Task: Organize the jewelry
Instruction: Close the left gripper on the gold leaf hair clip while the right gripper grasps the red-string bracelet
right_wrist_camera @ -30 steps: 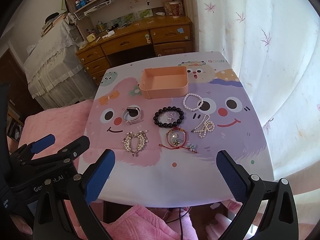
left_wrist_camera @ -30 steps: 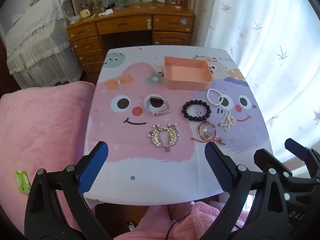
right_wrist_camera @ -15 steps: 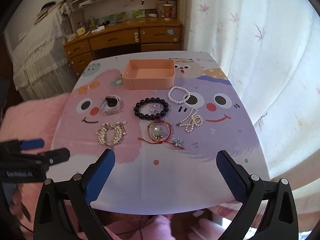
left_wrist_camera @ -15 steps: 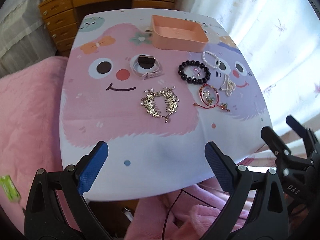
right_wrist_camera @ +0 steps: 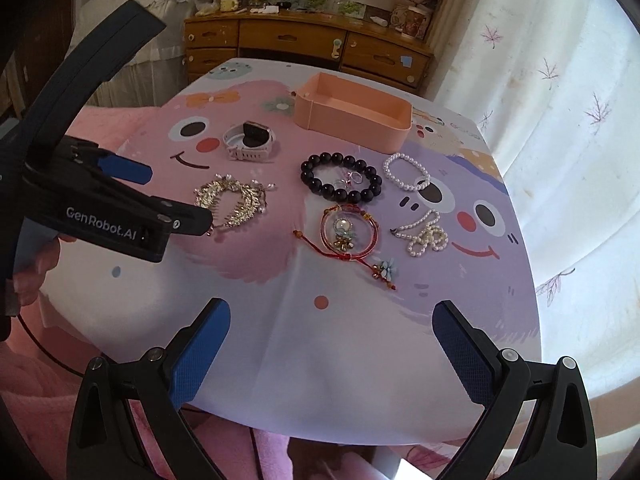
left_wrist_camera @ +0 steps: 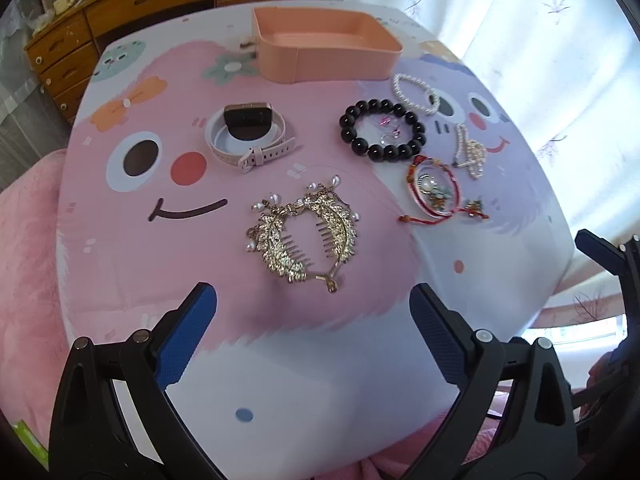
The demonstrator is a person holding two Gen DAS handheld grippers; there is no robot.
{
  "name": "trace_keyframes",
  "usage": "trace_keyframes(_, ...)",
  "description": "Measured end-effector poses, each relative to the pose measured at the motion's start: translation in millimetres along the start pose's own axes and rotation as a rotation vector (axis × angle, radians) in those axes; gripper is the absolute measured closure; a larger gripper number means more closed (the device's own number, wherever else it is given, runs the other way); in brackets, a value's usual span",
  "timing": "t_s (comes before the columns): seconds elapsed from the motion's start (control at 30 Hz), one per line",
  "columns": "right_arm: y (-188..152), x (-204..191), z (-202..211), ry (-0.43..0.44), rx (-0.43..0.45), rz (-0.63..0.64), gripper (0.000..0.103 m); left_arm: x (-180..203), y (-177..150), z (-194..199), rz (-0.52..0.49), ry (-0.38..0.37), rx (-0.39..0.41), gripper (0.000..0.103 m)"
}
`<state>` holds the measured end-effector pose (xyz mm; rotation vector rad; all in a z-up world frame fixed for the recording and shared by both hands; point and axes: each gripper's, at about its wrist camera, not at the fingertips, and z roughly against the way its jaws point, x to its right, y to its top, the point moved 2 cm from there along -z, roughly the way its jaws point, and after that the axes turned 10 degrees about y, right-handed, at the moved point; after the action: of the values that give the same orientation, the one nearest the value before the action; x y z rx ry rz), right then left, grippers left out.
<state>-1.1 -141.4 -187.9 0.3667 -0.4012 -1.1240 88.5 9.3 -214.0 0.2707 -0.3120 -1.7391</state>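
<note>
A gold leaf hair comb [left_wrist_camera: 306, 236] lies on the cartoon-print table [left_wrist_camera: 280, 360], just ahead of my open, empty left gripper [left_wrist_camera: 312, 316]. Behind it are a pink-strapped watch [left_wrist_camera: 248, 136], a black bead bracelet [left_wrist_camera: 382, 130], a pearl bracelet [left_wrist_camera: 414, 92], a pearl string [left_wrist_camera: 470, 152] and a red cord bracelet [left_wrist_camera: 434, 192]. An empty pink tray [left_wrist_camera: 324, 56] stands at the far side. My right gripper [right_wrist_camera: 332, 340] is open and empty near the table's front edge. In its view the left gripper [right_wrist_camera: 156, 196] hovers beside the comb [right_wrist_camera: 232, 200].
A wooden desk with drawers [right_wrist_camera: 304, 48] stands behind the table. White curtains [right_wrist_camera: 560, 100] hang on the right. A pink blanket [left_wrist_camera: 24, 264] lies left of and below the table.
Both grippers have moved forward and lower over the table. The left one has closed in on the gold comb. The jewelry has not moved.
</note>
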Motion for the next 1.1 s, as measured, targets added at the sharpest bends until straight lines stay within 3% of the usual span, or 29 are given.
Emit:
trace_keyframes(0.07,0.4,7.3,-17.3,0.002,-0.053,0.022,0.005,1.6,6.5,-15.3,0.030,-0.002,-0.048,0.006)
trace_keyframes(0.13,0.3,18.7,-34.3,0.037,-0.102,0.017,0.022,2.2,13.0,-28.6,0.067,0.002,-0.086,0.006)
trace_keyframes(0.2,2.0,33.1,-49.9,0.077,-0.143,-0.005,0.032,4.1,19.7,-40.4,0.077,0.035,-0.118,0.006)
trace_keyframes(0.47,22.0,91.8,-78.4,0.124,-0.079,-0.086,0.035,5.1,40.5,-74.7,0.151,0.082,-0.181,0.009)
trace_keyframes(0.73,28.0,114.9,-105.7,0.254,-0.154,-0.112,0.063,12.2,53.7,-84.1,0.125,0.129,-0.163,0.032)
trace_keyframes(0.87,28.2,114.6,-111.0,0.285,-0.168,-0.086,0.072,15.9,55.8,-85.5,0.148,0.119,-0.168,0.033)
trace_keyframes(0.93,27.5,114.2,-110.9,0.302,-0.164,-0.081,0.082,16.7,56.5,-81.2,0.155,0.122,-0.175,0.034)
trace_keyframes(0.97,27.2,115.2,-110.9,0.304,-0.162,-0.079,0.083,17.6,57.7,-79.7,0.164,0.118,-0.174,0.039)
trace_keyframes(1.03,25.3,113.1,-111.2,0.308,-0.157,-0.087,0.084,12.8,53.3,-73.2,0.181,0.129,-0.171,0.076)
trace_keyframes(1.1,24.2,115.0,-110.6,0.315,-0.152,-0.111,0.084,12.9,55.8,-71.1,0.171,0.152,-0.181,0.081)
